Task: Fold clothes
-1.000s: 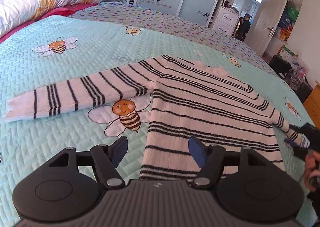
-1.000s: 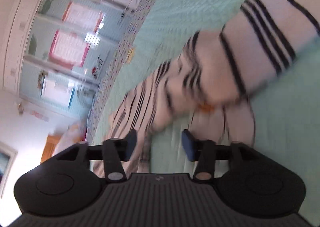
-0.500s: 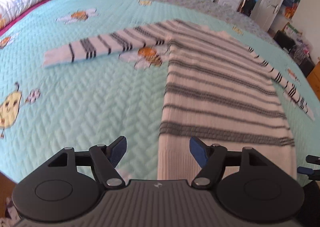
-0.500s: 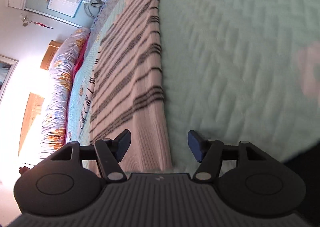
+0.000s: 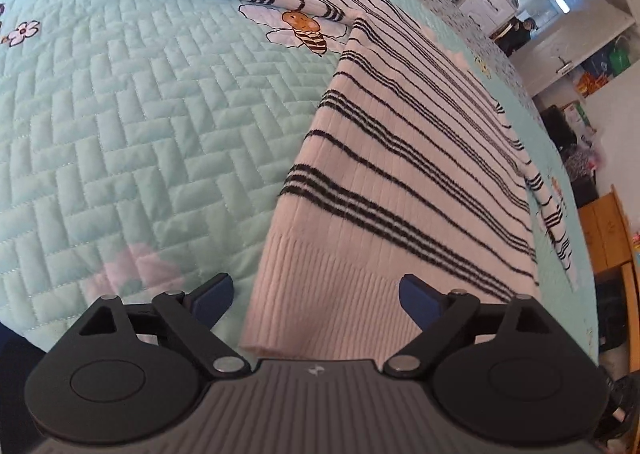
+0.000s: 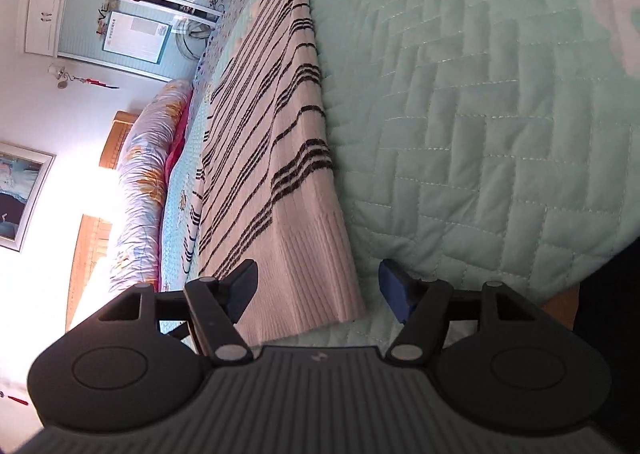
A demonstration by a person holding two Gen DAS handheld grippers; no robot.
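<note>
A wide bed covered by a pale green quilt [image 5: 132, 142] fills both views. On it a white sweater [image 5: 400, 158] with thin black stripes lies flat, sleeves spread, ready for folding. At its ribbed hem [image 6: 316, 278], each claw hovers over one bottom corner, likely to lift the hem together. The left gripper [image 5: 316, 296] and right gripper [image 6: 318, 284] are both opening, gripping nothing.

The left gripper [image 5: 316, 290] pointed steeply down over the sweater's [image 5: 400, 174] hem, jaws opening, pads clear of it. The right gripper [image 6: 318, 284] straddled the hem's other corner, jaws also opening.
</note>
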